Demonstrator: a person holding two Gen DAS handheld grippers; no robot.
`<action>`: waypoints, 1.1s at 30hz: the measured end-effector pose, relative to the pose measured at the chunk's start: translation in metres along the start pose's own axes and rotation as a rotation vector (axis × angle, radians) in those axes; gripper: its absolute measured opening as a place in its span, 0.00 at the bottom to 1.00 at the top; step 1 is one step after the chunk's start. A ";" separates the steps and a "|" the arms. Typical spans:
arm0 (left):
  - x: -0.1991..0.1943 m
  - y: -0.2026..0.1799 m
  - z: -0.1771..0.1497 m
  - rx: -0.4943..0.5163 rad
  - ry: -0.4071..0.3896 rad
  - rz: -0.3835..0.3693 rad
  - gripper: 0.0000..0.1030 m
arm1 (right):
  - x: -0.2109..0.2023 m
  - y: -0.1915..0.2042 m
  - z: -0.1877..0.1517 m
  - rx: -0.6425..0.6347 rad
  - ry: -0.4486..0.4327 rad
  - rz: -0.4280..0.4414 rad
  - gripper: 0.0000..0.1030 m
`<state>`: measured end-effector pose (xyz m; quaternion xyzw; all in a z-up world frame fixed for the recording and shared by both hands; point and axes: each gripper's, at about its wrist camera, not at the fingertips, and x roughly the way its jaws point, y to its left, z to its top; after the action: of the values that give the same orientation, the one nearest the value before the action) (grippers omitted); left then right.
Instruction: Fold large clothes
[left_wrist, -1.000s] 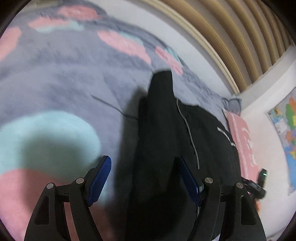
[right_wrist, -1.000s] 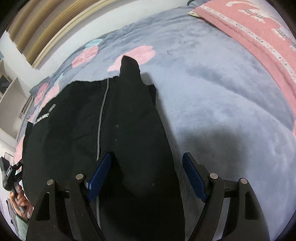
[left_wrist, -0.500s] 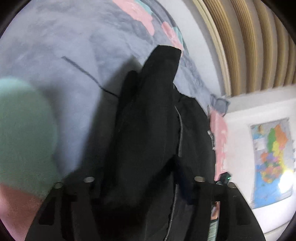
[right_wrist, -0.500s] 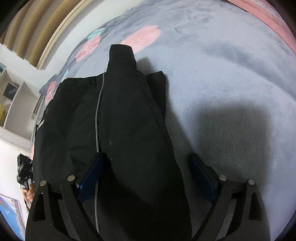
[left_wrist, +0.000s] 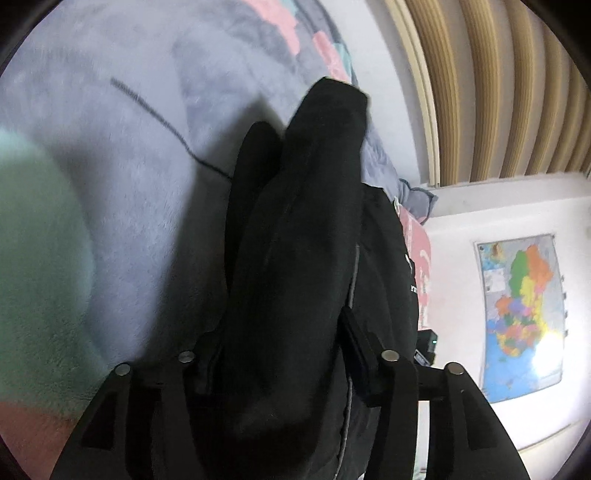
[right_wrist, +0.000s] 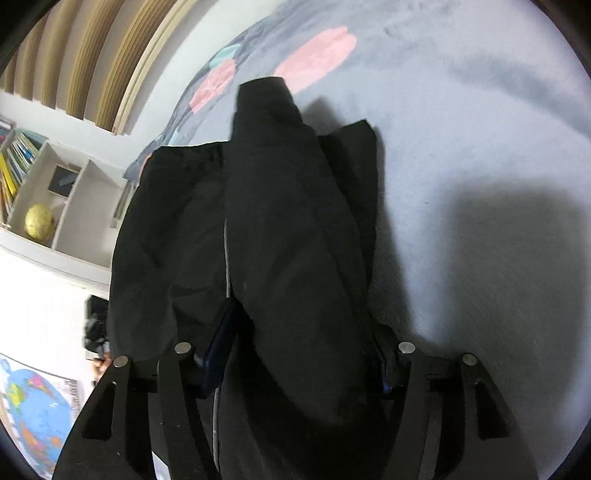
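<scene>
A large black garment (left_wrist: 303, 258) lies on a grey plush blanket (left_wrist: 122, 155) on a bed. It also shows in the right wrist view (right_wrist: 280, 229), with a thin grey stripe down it. My left gripper (left_wrist: 280, 354) sits low over one end of a folded-over sleeve, with the black cloth bunched between its fingers. My right gripper (right_wrist: 295, 350) sits the same way on the garment's other side, cloth filling the gap between its fingers. Both jaws still stand fairly wide apart; the fingertips are partly buried in cloth.
The blanket (right_wrist: 480, 147) has pink and mint patches. A wooden slatted headboard (left_wrist: 498, 74) and a wall map (left_wrist: 517, 314) stand behind. A pink pillow (left_wrist: 417, 251) lies beyond the garment. A white shelf with a globe (right_wrist: 38, 221) is at the left of the right view.
Both grippers have dropped down and forward onto the garment. The blue pads, plainly open above the cloth a second ago, are now sunk into the black fabric.
</scene>
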<state>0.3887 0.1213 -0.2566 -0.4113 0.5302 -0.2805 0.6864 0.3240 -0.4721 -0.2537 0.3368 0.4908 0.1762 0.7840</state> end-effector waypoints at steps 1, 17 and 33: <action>0.002 0.002 -0.001 -0.015 0.001 -0.002 0.56 | 0.003 -0.003 0.002 0.014 0.007 0.020 0.65; -0.060 -0.105 -0.080 0.271 -0.218 -0.014 0.30 | -0.062 0.057 -0.036 -0.078 -0.159 0.146 0.32; -0.156 -0.137 -0.227 0.338 -0.221 -0.033 0.29 | -0.187 0.145 -0.195 -0.204 -0.133 0.066 0.31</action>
<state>0.1347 0.1191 -0.0833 -0.3269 0.3901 -0.3298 0.7951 0.0734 -0.4133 -0.0876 0.2821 0.4061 0.2282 0.8387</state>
